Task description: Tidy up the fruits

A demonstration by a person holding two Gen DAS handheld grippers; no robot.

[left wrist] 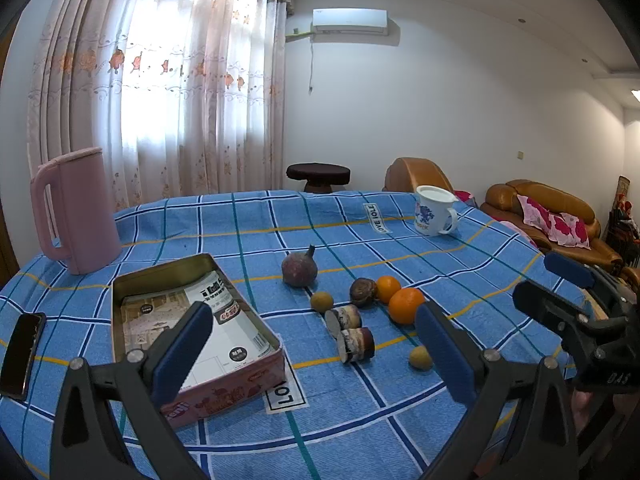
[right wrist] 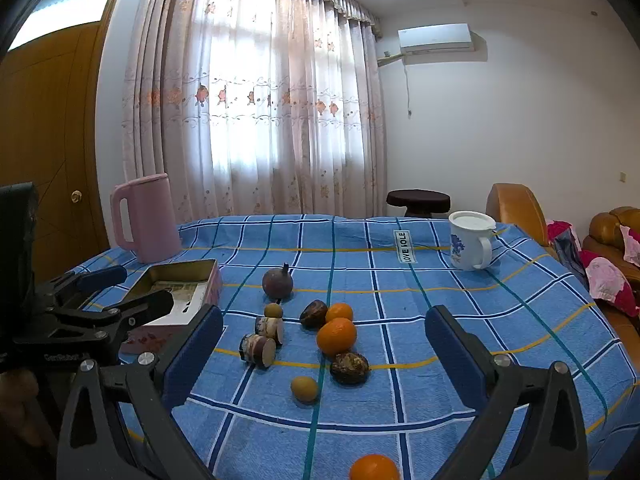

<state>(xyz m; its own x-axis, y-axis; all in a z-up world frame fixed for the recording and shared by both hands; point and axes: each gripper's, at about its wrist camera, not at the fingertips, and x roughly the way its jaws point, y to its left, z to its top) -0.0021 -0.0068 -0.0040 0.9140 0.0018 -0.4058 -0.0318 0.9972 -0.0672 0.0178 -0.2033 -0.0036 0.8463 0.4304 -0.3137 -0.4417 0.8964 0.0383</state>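
Note:
Fruits lie loose on the blue checked tablecloth point(left wrist: 360, 420): a dark purple fruit with a stem point(left wrist: 299, 269), two oranges point(left wrist: 406, 305) point(left wrist: 387, 289), two small yellow-green fruits point(left wrist: 321, 301) point(left wrist: 420, 357), a brown fruit point(left wrist: 363, 291) and two cut cane pieces point(left wrist: 356, 345). An open tin box point(left wrist: 192, 336) lined with paper sits left of them. My left gripper point(left wrist: 316, 354) is open and empty, above the table near the box. My right gripper point(right wrist: 324, 354) is open and empty, over the oranges point(right wrist: 336, 336); a third orange point(right wrist: 374, 468) lies below it.
A pink kettle point(left wrist: 78, 210) stands at the back left, a white lidded mug point(left wrist: 434, 211) at the back right. A black phone point(left wrist: 22, 354) lies at the left table edge. Sofas point(left wrist: 552, 220) stand beyond the right side. Each gripper shows in the other's view point(left wrist: 576, 300) point(right wrist: 100, 300).

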